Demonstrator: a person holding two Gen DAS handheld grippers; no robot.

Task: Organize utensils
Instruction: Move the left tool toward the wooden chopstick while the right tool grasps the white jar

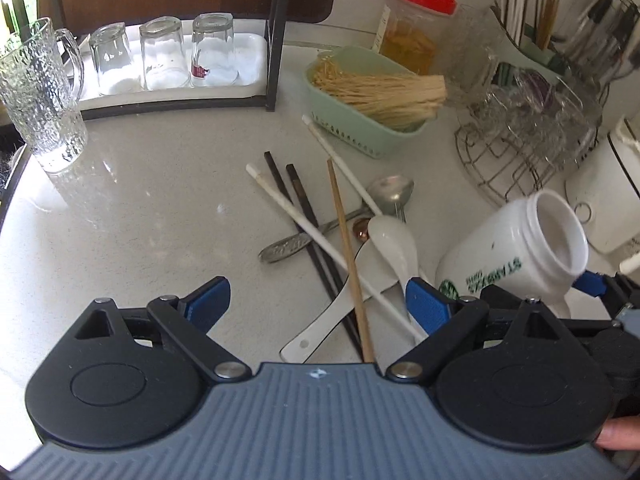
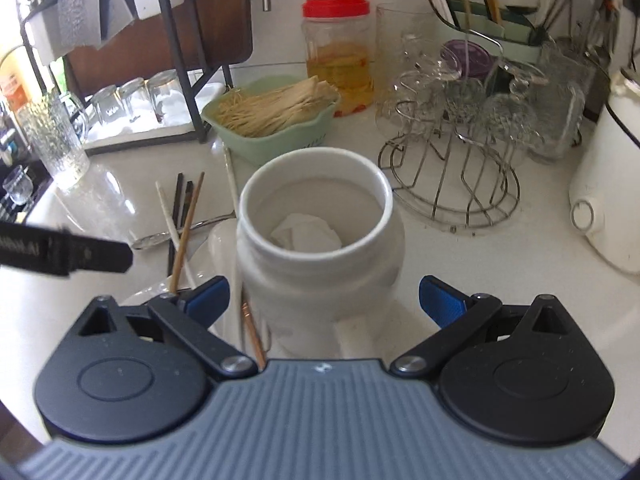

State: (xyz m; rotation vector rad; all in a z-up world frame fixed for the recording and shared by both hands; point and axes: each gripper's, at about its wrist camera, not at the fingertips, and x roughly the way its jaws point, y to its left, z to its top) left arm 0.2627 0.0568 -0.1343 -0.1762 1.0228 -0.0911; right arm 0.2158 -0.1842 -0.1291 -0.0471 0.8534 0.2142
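On the white counter (image 1: 140, 200), a loose pile of utensils: two dark chopsticks (image 1: 304, 208), two white chopsticks (image 1: 280, 200), one bamboo chopstick (image 1: 346, 240), a metal spoon (image 1: 390, 192), a white ceramic spoon (image 1: 394, 240) and a flat white scoop (image 1: 320, 332), all crossing and touching. Left gripper (image 1: 318, 300) hangs over the near end of the pile, jaws wide apart, nothing between them. White jar (image 2: 316, 240) sits just right of the pile, tilted, mouth open, crumpled white paper (image 2: 306, 236) inside. Right gripper (image 2: 324, 296) straddles the jar's base, jaws spread; contact with the jar cannot be told. Behind: green basket (image 1: 360, 136) of noodles, red-lidded jar (image 1: 416, 24), wire rack (image 1: 520, 152) with glasses, glass pitcher (image 1: 40, 96), tray (image 1: 180, 92) of upturned glasses.
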